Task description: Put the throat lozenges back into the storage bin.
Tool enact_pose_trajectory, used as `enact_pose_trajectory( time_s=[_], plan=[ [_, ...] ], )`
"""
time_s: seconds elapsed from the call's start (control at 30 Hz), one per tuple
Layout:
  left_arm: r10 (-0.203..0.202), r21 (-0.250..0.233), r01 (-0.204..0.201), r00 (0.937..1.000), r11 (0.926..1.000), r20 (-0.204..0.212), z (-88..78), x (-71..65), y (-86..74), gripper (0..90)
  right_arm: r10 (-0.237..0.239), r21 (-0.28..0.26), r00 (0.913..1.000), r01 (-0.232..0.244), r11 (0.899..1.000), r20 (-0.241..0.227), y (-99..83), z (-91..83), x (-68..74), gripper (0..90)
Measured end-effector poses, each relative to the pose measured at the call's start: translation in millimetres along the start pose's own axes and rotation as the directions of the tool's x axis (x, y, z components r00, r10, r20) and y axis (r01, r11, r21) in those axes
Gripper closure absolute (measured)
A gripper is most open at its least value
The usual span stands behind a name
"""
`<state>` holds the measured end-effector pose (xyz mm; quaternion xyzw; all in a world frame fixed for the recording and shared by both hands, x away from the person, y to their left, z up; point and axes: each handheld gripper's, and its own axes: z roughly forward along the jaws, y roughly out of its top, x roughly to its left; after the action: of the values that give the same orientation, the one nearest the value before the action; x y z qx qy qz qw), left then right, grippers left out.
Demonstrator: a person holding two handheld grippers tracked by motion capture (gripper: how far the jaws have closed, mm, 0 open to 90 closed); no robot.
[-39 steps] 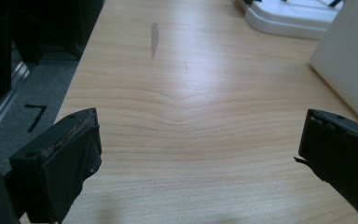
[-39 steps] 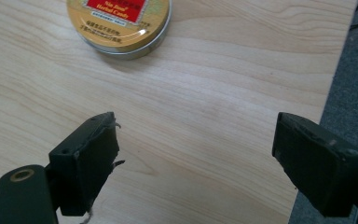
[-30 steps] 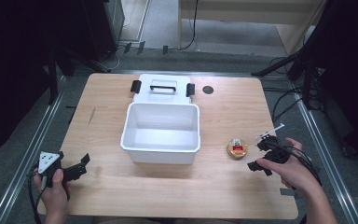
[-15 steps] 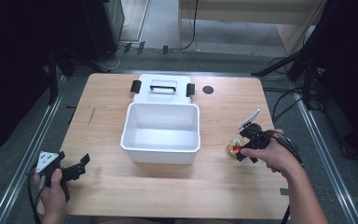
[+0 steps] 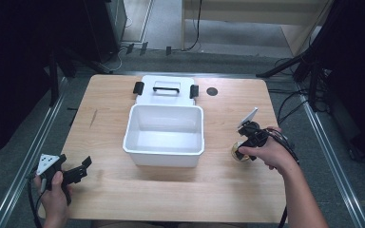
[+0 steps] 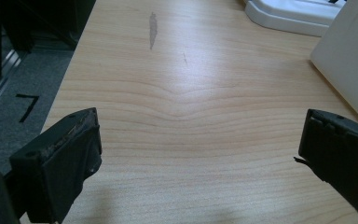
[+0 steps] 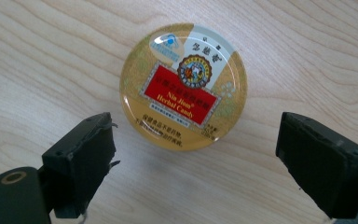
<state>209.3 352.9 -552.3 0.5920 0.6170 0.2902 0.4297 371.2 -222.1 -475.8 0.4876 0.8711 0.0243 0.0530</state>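
I take the white bin [image 5: 164,134] at mid-table as my reference. The round candy tin [image 7: 183,85] lies flat on the wooden table [image 5: 228,190], lid up, off the bin's right side and near its front corner, not touching it. My right gripper [image 7: 196,161] hangs directly over the tin, jaws spread wide, one on each side of the tin's near edge with bare wood showing between each pad and the rim. In the high view the right gripper [image 5: 247,140] and my hand cover most of the tin. My judgement: the step in hand is the grab. To do it well I would push forward a little so the pads straddle the tin's full width, not just its near edge, go down until the pads sit level with the side wall and below the lid's rounded lip, then close evenly; the glossy lid looks slippery. My left gripper [image 6: 200,154] sits idle toward the table's edge, off the bin's front-left corner, jaws apart over bare wood. The bin's lid [image 5: 164,90] lies flat behind it.
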Motion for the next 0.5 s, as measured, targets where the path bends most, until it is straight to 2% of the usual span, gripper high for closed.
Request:
enact_pose_trajectory(
  time_s=[0.17,0.27,0.5],
  plan=[
    [-0.003,0.000,0.003,1.0000,1.0000,0.000,0.3,0.0,0.2,0.0,0.023,0.005,0.9995,-0.022,1.000,-0.020,4.8,4.8,2.8,8.4],
    [-0.003,-0.001,0.003,1.0000,1.0000,0.000,0.3,-0.1,0.2,0.0,0.020,0.013,0.9996,-0.020,1.000,-0.019,7.3,9.4,4.8,7.7],
    [-0.002,-0.001,0.002,1.0000,1.0000,0.001,0.2,0.0,0.1,0.0,0.063,0.013,0.9976,-0.062,0.998,-0.030,12.9,19.5,5.2,7.3]
  ],
)
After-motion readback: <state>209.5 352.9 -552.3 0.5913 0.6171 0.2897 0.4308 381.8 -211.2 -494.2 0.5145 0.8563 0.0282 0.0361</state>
